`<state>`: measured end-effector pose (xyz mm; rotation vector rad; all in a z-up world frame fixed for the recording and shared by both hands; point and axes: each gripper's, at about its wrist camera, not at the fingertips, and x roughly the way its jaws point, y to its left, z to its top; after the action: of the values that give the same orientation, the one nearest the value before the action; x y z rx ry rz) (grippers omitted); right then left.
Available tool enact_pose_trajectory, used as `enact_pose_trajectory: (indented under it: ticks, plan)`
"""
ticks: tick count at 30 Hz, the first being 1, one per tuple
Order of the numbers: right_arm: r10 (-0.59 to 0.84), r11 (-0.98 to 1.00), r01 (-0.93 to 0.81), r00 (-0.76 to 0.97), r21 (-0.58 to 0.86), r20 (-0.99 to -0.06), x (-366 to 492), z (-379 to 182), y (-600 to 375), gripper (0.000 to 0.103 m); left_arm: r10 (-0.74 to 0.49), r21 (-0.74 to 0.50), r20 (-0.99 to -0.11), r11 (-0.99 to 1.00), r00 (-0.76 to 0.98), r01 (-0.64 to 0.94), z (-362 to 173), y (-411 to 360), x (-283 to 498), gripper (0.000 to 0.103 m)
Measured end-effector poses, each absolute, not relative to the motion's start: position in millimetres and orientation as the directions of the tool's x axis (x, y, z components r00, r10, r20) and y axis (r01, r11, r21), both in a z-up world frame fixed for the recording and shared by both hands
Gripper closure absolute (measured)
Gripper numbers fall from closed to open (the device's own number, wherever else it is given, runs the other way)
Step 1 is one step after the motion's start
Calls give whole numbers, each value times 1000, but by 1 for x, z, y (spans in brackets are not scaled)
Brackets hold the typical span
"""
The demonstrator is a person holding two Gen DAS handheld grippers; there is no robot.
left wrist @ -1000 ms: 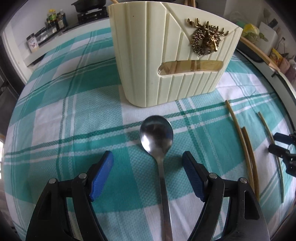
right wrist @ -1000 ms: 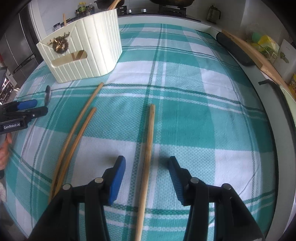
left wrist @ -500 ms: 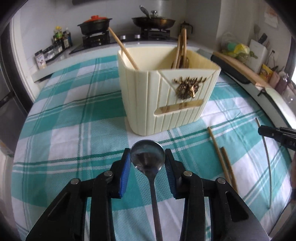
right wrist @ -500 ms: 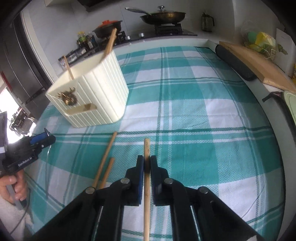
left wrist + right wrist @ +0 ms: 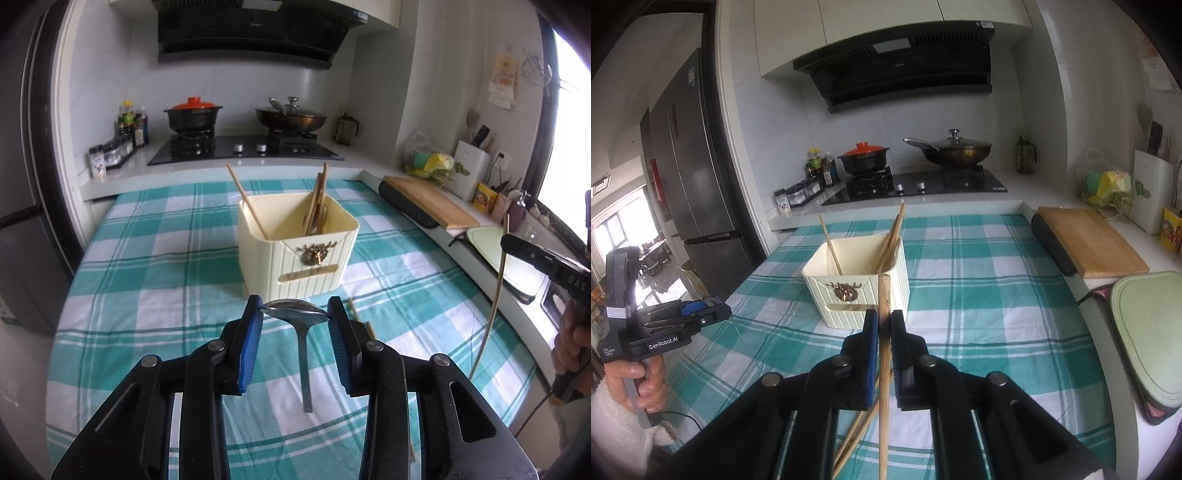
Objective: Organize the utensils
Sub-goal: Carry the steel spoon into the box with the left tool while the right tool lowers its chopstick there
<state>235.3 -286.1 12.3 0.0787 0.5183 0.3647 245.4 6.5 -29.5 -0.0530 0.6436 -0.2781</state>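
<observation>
Landmark: the cream holder [image 5: 297, 247] standing upright on the checked cloth [image 5: 147, 280]; left gripper [image 5: 295, 314] is in front of the holder and clear above the cloth, its blue pads [image 5: 251, 332] clamped on the two edges of the bowl of a steel spoon [image 5: 301, 321]; the jaws have just been closing and the spoon bowl is between them; the spoon handle hangs down from the bowl, free of the cloth; right gripper [image 5: 884, 328] is in front of the holder and to its right side, jaws pressed nearly together and pinching one chopstick [image 5: 884, 354] near its upper end; the jaws have just been closing with the chopstick between them; the chopstick tip rises just above the pads in front of the holder's right corner, and the rest slants down beneath the gripper; two more chopsticks [image 5: 855, 432] lie side by side on the cloth in front of the holder, below the right gripper; inside the holder, one chopstick [image 5: 246, 201] leans in the left compartment and several [image 5: 318, 201] lean together in the right compartment; a gold ornament [image 5: 314, 254] is fixed to the holder's front wall above a slot; a hand [image 5: 635, 380] grips the left gripper's handle, to the left of the holder in the right wrist view; behind the holder, a stove [image 5: 243, 147] carries a pot [image 5: 192, 116] and a wok [image 5: 291, 117]
</observation>
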Motion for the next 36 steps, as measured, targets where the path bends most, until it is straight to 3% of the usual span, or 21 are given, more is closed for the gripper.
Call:
enact_pose_trajectory:
  ticks: [5,16,26,32,36]
  plan:
    - [379,925,-347,829,153,-411,233,23,-278,96,-281,-145,-586,959,760,243,-17,10,245,67]
    - [417,909,-369,813,195,-406,290,40,-273,96,-341,-227,-561,940,754,256,27,23,280,67]
    - [443,896,-425,872,124,-207,375,118,-236,96,-287,-200,-483,956,827,214,97,20,369,67]
    - [486,873,-471,860,124,-158,429,102,-201,96,-236,-237,-522,963,820,126,71,22,429,67]
    - [520,854,-500,817,145,-249,464,56,-180,96,-214,-248,-595,966,775,77,30,22,457,67]
